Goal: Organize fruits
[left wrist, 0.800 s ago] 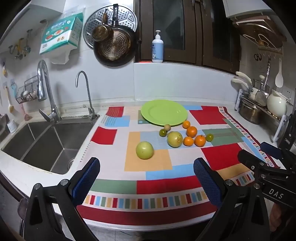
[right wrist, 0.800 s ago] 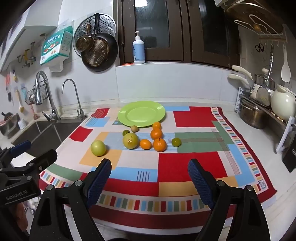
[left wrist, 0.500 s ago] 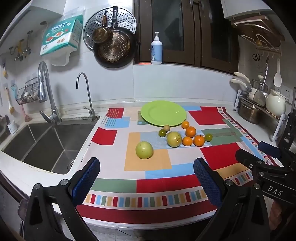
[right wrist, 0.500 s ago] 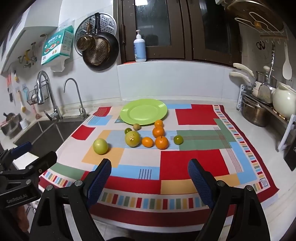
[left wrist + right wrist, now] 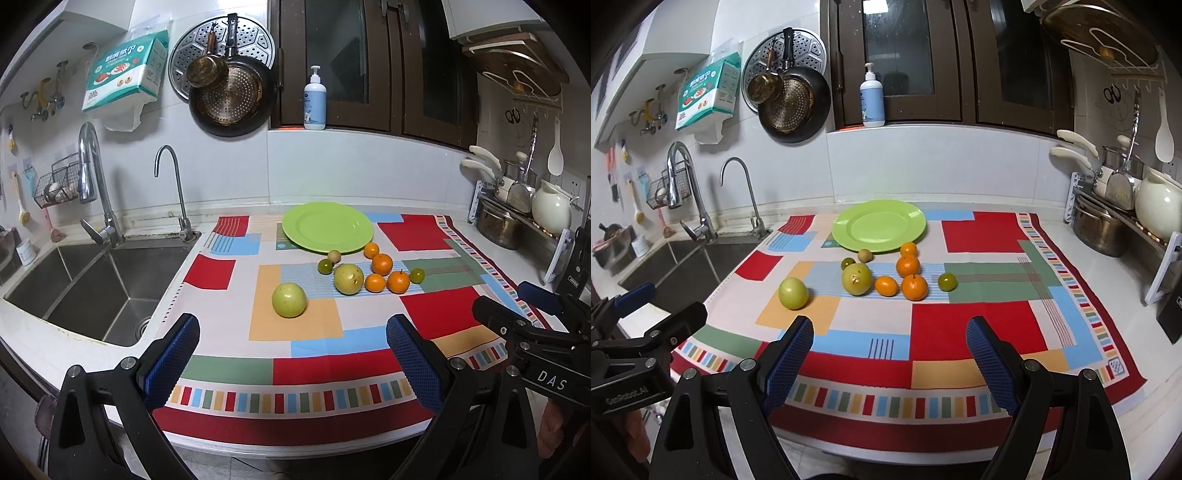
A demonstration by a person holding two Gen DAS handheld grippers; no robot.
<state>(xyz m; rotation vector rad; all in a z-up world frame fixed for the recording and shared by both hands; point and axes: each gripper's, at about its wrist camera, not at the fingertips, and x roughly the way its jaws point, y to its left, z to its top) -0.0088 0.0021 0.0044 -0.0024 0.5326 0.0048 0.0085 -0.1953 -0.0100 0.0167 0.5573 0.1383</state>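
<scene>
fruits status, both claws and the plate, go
Left claw and right claw open, holding nothing. Nine fruits on the cloth, green plate bare. Nothing in the way.

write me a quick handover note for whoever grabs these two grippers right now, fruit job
Left gripper: open, empty, above the near edge of the cloth.
Right gripper: open, empty, alongside it.
Green plate: bare, at the back of the cloth.
Fruit, all on the cloth in front of the plate: two large green fruits, four oranges, two small green ones, one small brown one.
Done: nothing moved yet.
Left: every fruit.
</scene>
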